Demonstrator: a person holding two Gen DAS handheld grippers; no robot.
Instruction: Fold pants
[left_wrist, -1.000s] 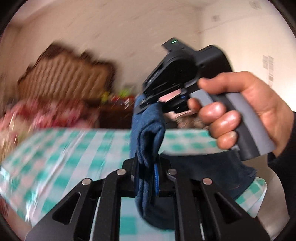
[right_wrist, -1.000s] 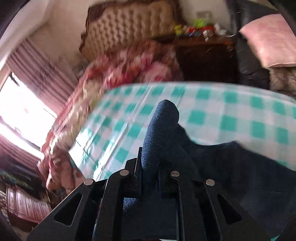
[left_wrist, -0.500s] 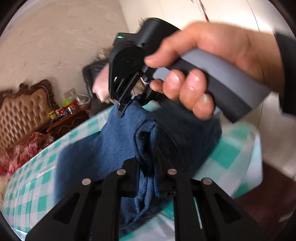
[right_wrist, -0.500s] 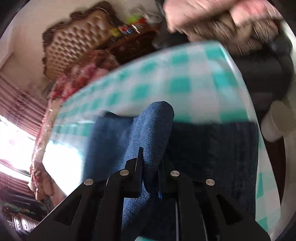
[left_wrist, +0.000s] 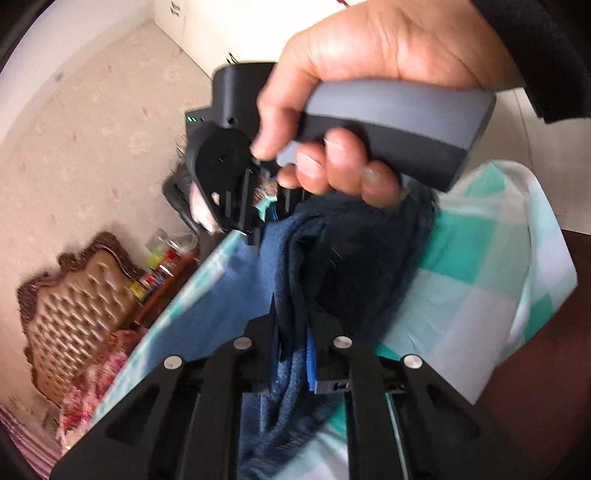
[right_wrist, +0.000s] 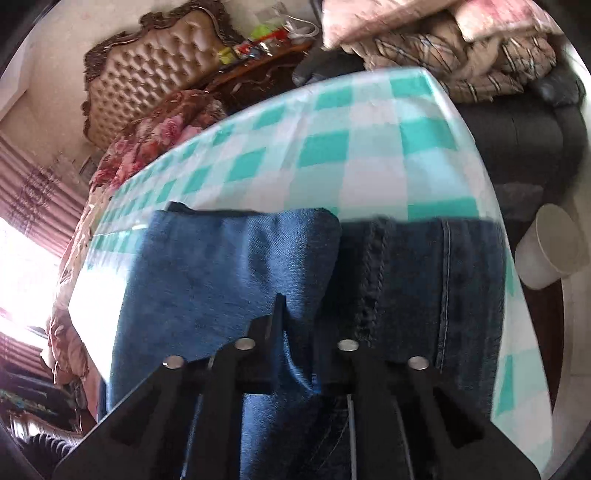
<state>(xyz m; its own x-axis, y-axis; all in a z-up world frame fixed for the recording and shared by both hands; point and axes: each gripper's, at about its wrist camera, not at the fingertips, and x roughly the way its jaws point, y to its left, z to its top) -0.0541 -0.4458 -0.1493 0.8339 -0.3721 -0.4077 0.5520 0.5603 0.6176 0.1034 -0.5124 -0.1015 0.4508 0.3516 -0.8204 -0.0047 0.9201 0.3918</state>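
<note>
Folded jeans (right_wrist: 229, 280) lengthwise toward camera

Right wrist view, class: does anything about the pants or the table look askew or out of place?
Nothing stands out. The pants lie doubled over on the checked tablecloth, near its edge, with both grippers pinching denim.

Lifted pants (right_wrist: 229, 280) now lie on tablecloth (right_wrist: 369, 147).

Checked table (right_wrist: 369, 155) bare beyond the jeans (right_wrist: 229, 266), free to pass. Far edge blocked by piled bedding (right_wrist: 461, 62); white cup (right_wrist: 550, 247) stands beside the right edge. Right hand (left_wrist: 351, 74) crowds the left gripper's front.
</note>
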